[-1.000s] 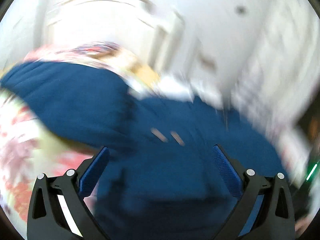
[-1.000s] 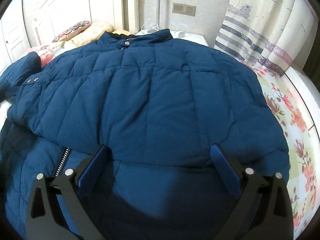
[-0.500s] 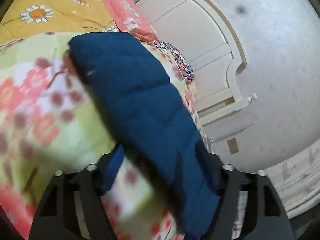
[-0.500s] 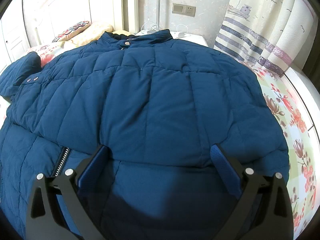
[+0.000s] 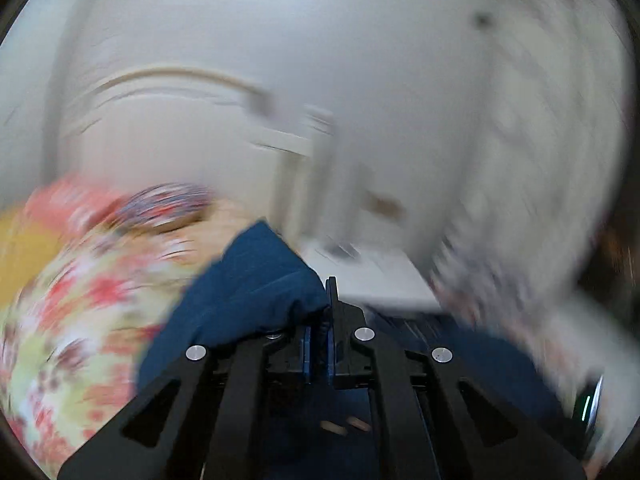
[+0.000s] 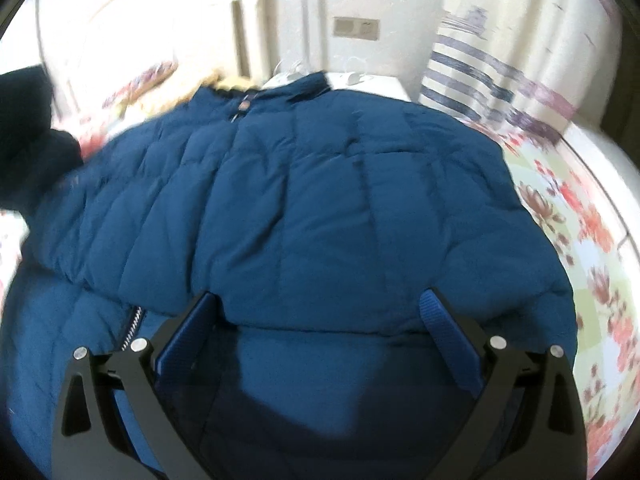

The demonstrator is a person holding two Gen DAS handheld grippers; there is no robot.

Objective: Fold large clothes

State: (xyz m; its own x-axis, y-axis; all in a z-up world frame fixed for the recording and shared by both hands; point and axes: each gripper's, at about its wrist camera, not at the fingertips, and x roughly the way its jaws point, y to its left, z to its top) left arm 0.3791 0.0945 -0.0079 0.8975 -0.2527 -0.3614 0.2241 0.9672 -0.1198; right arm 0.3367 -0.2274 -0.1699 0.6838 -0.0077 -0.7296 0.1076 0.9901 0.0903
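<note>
- The dark blue quilted puffer jacket [image 6: 320, 208] lies spread flat on the bed's floral pink-and-green bedsheet [image 6: 592, 264], collar toward the white headboard [image 6: 132, 28] and hem nearest the camera; laid out like this, its sides can be folded inward over the body.
- The left gripper [image 5: 318, 332] has its jaws fully closed, and a puffy blue end of the jacket, most likely the sleeve [image 5: 248, 292], bulges out just above and to the left of them. It appears pinched there, probably so the sleeve can be carried across onto the jacket's body.
- The right gripper [image 6: 320, 344] hangs over the hem with its jaws spread wide and nothing between the blue pads [image 6: 188, 336]; I judge it is waiting, or ready to steady the body.
- Compared with a second ago, the left jaws stood wide open over the jacket, then half closed around the sleeve as it lay on the sheet; now they are shut and the view is swept with blur, facing the headboard and wall.
- The right view is nearly unchanged, only slightly rolled and blurred; at its left edge a dark bulk [image 6: 28, 136] now rises where the sleeve lay flat.
</note>
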